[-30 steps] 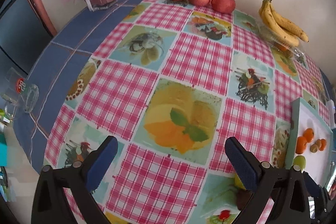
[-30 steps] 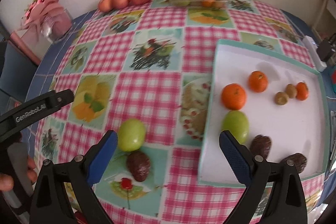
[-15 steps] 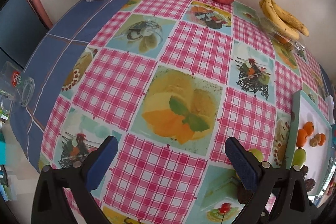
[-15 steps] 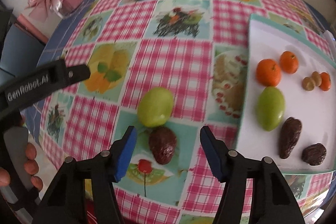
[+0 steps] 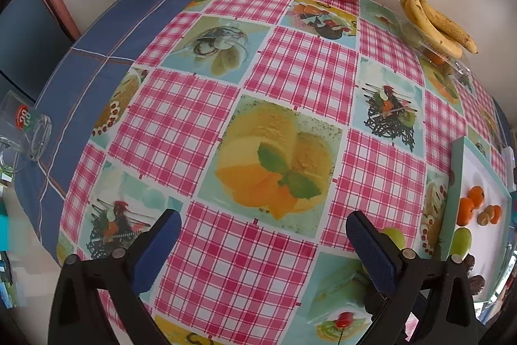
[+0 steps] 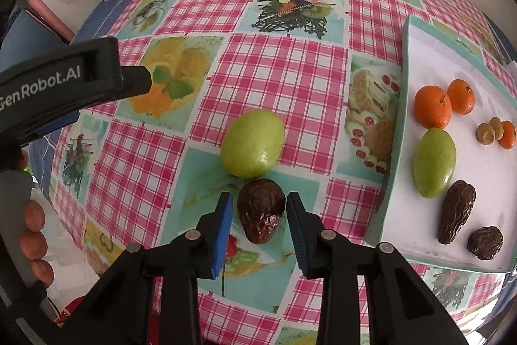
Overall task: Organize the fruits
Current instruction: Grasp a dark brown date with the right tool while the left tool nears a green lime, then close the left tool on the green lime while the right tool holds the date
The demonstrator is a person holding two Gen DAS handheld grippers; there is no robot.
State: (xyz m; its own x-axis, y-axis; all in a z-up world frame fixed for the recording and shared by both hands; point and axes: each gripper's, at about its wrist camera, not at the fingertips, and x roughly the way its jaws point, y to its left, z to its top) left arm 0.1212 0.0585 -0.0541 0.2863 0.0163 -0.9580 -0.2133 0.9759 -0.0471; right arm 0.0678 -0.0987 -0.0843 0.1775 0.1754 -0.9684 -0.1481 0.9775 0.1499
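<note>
My right hand-held gripper (image 6: pixel 259 214) is closing around the brown date (image 6: pixel 261 209) on the tabletop (image 6: pixel 290 70); a sliver of gap shows on each side. The date touches a green fruit (image 6: pixel 253 147), just beside the tray (image 6: pixel 392 170). My left hand-held gripper (image 5: pixel 261 243) hangs wide open, holding nothing.

left wrist: steep down, mid-table | right wrist: steep down, nearer | shared: tablecloth (image 5: pixel 290 60), tray (image 6: pixel 395 151)
</note>
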